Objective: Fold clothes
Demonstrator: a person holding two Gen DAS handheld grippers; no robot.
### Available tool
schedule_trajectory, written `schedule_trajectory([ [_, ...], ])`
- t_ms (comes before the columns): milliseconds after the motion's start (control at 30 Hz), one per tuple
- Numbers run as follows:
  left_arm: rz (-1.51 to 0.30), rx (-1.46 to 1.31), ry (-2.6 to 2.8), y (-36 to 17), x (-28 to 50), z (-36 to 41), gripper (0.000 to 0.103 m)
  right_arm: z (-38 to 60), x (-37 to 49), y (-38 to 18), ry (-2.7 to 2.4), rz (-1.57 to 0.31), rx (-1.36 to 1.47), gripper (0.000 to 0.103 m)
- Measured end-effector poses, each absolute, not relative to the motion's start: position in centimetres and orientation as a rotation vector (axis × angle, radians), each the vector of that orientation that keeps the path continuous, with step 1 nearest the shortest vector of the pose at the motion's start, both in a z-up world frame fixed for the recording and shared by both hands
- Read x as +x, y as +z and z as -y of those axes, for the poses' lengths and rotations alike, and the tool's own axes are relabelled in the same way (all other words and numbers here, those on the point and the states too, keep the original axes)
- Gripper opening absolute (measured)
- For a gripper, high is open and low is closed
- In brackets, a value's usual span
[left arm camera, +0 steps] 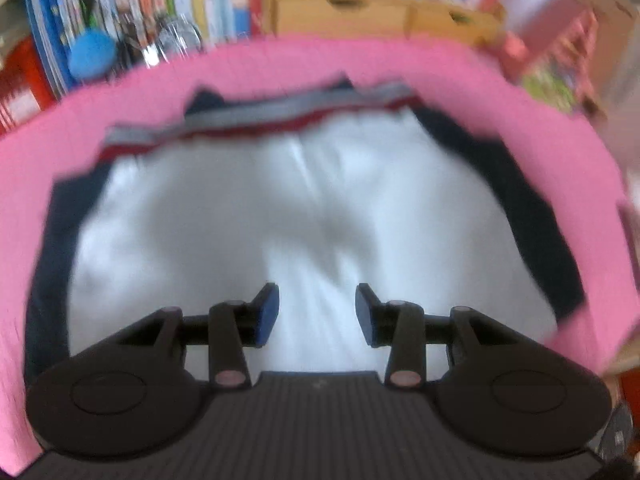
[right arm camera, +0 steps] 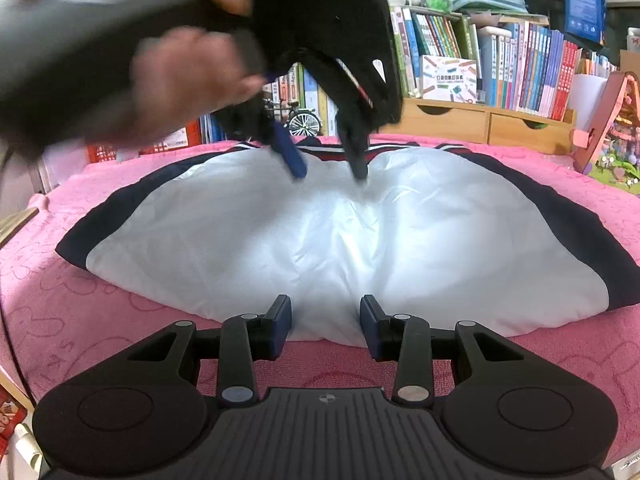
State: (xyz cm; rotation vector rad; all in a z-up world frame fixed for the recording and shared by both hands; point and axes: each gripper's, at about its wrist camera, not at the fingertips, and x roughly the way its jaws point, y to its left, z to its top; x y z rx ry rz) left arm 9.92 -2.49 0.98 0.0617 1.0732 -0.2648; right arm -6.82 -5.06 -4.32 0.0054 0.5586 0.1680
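Nearest, right gripper [right arm camera: 325, 326] low at the near hem of the garment [right arm camera: 280, 240], jaws spread part way, nothing pinched; the white cloth edge bulges into the gap but the pads do not press it

- Garment: white body panel, navy side bands, red-and-grey striped band along the far edge; looks like a jacket or sports top, cannot tell for sure. Lies flat on the pink towel [right arm camera: 100, 312], which covers the work surface. A soft crease runs down the middle of the white panel
- Left gripper [right arm camera: 328, 168], seen from the right wrist view: held from above by the person's hand [right arm camera: 180, 76], fingers pointing steeply down over the far-middle of the garment, jaws apart, tips just above or barely at the cloth; contact cannot be told. Blurred
- Left wrist view agrees: jaws spread, only white cloth beneath, nothing between the pads. Frame smeared
- Far: wooden drawer unit [right arm camera: 492, 120] behind the towel, rows of books [right arm camera: 532, 64] on the shelf, a small bicycle model [right arm camera: 302, 120]

Progress, as judged: sides appear already tucked in, since no sleeves show and the outline is compact. Neither gripper holds cloth. Left to do, likely: one or more cross folds bringing the hem toward the striped edge, then smoothing
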Motion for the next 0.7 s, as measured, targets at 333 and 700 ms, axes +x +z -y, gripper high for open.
schedule_trajectory([
  [333, -0.951, 0.038, -0.12, -2.0, 19.2, 2.8, 0.042, 5.1, -6.8, -4.4, 0.176, -0.549, -0.003, 0.039],
  [700, -0.766, -0.05, -0.081, 1.0, 18.5, 0.4, 0.058, 8.4, -8.1, -3.9, 0.22, -0.477, 0.125, 0.039],
])
